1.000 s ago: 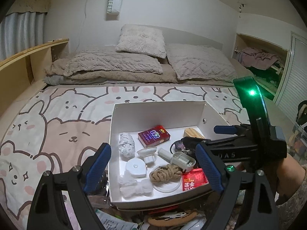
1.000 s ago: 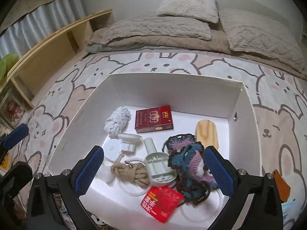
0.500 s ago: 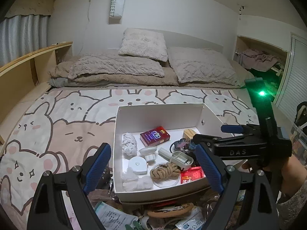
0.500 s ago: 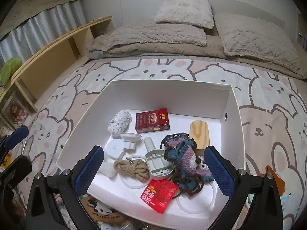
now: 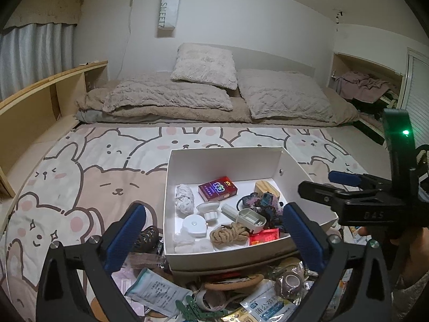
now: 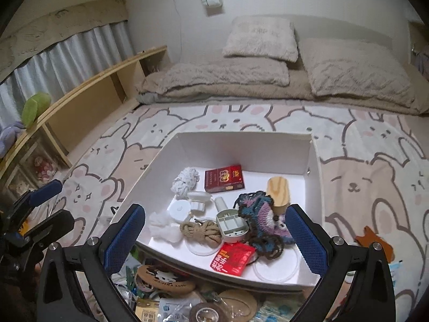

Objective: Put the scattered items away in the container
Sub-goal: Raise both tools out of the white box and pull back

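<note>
Pulling back from the white container (image 6: 249, 150): both views now take in more bed and more of the clutter in front of the box than a second ago, when the box filled most of each picture. Left tongs (image 5: 211, 236) spread wide, nothing between the blue pads. Right tongs (image 6: 214, 236) likewise spread and empty, also seen side-on at the right of the left view (image 5: 348, 187). Already lying in the container: red cigarette pack (image 6: 224, 178), coiled rope (image 6: 201, 230), crochet piece (image 6: 261, 217), wooden block (image 6: 278, 190), red packet (image 6: 232, 257). Unsorted on the bedspread (image 5: 80, 177), just before the near wall: cork coaster with a cartoon print (image 6: 163, 279), tape roll (image 6: 205, 312), paper sachets (image 5: 158, 292), green clips (image 5: 195, 311), dark hair claw (image 5: 146, 237) beside the left wall. Reads as a drop finished and a retreat to choose the next item; plenty left to gather, so roughly mid-task.
</note>
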`<state>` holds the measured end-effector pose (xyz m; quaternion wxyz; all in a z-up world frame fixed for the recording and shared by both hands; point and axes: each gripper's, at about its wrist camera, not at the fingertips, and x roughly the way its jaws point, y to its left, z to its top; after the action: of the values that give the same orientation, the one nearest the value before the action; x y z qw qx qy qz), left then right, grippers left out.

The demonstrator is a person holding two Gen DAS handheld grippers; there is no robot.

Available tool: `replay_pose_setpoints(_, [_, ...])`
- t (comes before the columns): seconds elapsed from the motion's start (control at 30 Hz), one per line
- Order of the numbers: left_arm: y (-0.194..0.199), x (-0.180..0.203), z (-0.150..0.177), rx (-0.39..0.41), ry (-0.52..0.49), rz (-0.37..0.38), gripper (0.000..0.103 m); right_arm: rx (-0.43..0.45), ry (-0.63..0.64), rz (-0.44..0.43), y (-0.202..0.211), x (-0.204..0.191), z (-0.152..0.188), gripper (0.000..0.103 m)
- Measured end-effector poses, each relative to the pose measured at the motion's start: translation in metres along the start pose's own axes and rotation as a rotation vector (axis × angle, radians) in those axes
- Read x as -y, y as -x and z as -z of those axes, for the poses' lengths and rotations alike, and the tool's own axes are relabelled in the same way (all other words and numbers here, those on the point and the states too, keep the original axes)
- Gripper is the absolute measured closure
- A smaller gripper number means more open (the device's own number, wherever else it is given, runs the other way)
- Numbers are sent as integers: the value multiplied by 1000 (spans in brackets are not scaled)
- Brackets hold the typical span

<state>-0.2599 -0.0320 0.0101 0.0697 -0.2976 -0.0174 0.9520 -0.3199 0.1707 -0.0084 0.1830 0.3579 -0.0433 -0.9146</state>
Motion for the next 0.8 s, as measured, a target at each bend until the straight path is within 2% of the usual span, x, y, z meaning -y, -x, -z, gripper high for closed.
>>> replay_pose_setpoints(0.43, [16,16,-4,-1,-7,-17,0,102,75,57,52,-5,14,0])
replay_pose_setpoints(0.8, [34,30,-4,14,-19,-9,0,138,71,69,80,0,22,0])
